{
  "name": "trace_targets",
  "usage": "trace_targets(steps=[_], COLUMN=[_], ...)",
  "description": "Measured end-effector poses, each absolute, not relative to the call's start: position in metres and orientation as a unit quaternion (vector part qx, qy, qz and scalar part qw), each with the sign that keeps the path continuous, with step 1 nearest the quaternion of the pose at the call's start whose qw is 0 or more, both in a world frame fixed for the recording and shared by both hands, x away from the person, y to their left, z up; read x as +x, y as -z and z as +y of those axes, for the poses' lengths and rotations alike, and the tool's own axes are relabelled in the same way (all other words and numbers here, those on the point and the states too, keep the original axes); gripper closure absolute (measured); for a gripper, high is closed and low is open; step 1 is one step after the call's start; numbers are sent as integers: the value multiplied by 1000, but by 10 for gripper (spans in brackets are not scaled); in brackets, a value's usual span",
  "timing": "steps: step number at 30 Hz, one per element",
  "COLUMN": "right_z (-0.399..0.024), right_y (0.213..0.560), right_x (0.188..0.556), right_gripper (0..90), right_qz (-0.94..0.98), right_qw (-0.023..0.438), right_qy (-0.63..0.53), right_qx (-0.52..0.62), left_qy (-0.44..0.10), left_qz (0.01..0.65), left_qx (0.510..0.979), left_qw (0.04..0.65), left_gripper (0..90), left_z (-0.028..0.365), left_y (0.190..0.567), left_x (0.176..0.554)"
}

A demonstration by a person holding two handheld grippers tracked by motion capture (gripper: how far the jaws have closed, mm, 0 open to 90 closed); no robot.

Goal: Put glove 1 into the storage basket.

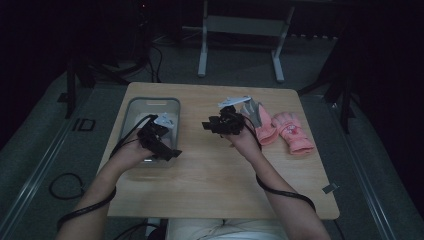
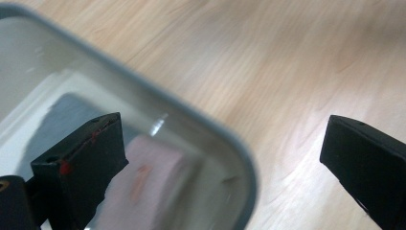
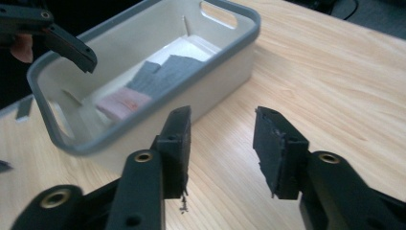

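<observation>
Forearms come in from the bottom of the high view, each hand carrying a tool over the wooden worktop (image 1: 210, 170). On the left, the left tool (image 1: 165, 150) hangs above the near right corner of a grey bin (image 1: 131, 107), its jaws spread wide with nothing between them; one jaw stands over the bin's inside, the other over bare wood. Inside the bin lies a pink and grey glove (image 3: 139, 91), flat on the bottom and free of any grip. Over the middle of the worktop, the right tool (image 1: 212, 125) points toward the bin, and its jaws are parted and empty. Two more pink gloves (image 1: 285, 131) lie side by side on the worktop to the right of that hand, near the right edge.
</observation>
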State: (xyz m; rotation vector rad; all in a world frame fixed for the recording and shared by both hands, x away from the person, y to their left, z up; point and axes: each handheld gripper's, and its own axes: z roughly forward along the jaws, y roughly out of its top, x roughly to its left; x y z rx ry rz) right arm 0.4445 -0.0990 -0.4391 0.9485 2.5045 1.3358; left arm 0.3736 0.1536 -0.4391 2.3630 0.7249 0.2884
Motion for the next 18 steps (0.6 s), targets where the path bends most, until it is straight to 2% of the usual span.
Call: trace_targets(steps=[1, 6, 18], right_z=[-112, -131, -194], right_y=[439, 441, 444], right_x=[442, 440, 445], right_gripper=[546, 541, 586], right_qz=[839, 842, 830], right_qw=[88, 100, 132], right_qy=[-441, -436, -432], right_qx=[306, 301, 328], left_qy=[-109, -108, -95], left_qz=[273, 254, 205], left_qx=[898, 896, 903], left_qw=[327, 349, 366], left_gripper=[13, 14, 14], left_z=[149, 129, 87], left_y=[439, 439, 460], left_x=[372, 362, 342])
